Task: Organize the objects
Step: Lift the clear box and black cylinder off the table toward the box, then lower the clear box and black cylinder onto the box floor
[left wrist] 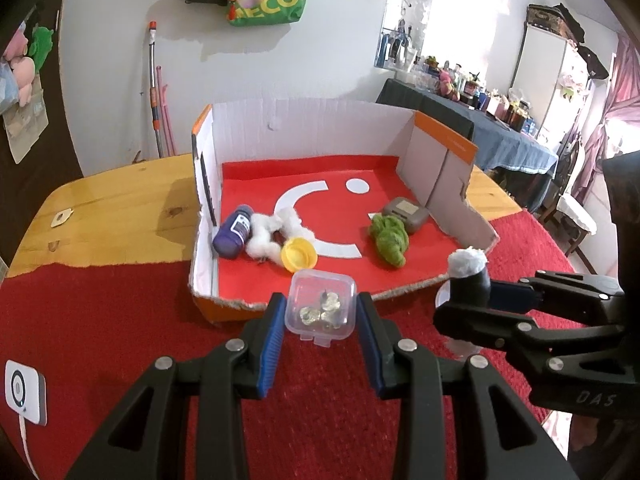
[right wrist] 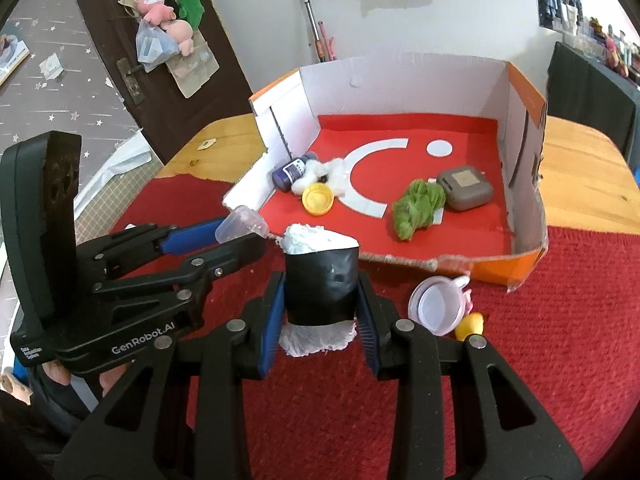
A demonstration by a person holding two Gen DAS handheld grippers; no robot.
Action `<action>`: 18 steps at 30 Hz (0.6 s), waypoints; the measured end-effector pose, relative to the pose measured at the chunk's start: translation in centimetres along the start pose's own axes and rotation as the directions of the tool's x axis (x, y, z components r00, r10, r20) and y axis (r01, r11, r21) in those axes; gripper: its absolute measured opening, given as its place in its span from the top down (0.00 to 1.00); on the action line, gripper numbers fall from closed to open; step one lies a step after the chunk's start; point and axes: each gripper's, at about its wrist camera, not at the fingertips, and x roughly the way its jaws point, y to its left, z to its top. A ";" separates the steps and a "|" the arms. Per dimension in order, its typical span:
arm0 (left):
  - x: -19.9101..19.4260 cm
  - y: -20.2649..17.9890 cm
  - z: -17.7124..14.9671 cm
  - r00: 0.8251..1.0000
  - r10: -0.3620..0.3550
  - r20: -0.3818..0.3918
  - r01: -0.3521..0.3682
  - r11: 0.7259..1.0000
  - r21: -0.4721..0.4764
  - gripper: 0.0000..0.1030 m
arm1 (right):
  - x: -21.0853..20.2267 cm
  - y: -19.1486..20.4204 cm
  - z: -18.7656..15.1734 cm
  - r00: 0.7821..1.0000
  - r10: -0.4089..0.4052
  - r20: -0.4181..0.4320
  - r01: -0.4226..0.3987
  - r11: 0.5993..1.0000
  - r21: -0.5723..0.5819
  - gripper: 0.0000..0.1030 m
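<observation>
Both hands are mid-carry, each with one thing lifted just short of the cardboard box (left wrist: 304, 120), which is the landmark here. The left tongs (left wrist: 321, 312) are closed partway on a small clear container (left wrist: 320, 309) with what look like coins inside, though the view through the plastic is poor. It hangs directly before the box's low torn front edge. The right tongs (right wrist: 320, 300) are pinched on a black-wrapped roll (right wrist: 320, 286) with white stuffing showing at both ends, also in front of the box and nearer its right half.

Inside the box, a purple bottle (left wrist: 234, 232), white cotton (left wrist: 276, 228) and a yellow cap (left wrist: 299, 255) crowd the left wall; a green cloth (left wrist: 390, 240) and a grey case (left wrist: 405, 213) sit towards the right wall.

The next move seems to be setting both things down inside. The middle of the red floor, between the cap and the green cloth, is the open room. The front edge is low, so little lift is needed, but the two tongs are close together and should go in one after the other. A lid (right wrist: 438, 306) lies on the worktop's red cloth (right wrist: 560, 360) outside the front right corner.
</observation>
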 end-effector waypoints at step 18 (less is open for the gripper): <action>3.9 1.2 3.3 0.998 -0.016 -0.062 0.016 1.000 0.008 0.64 | 3.1 -2.4 3.8 0.999 -0.016 -0.042 0.017 1.000 0.026 0.69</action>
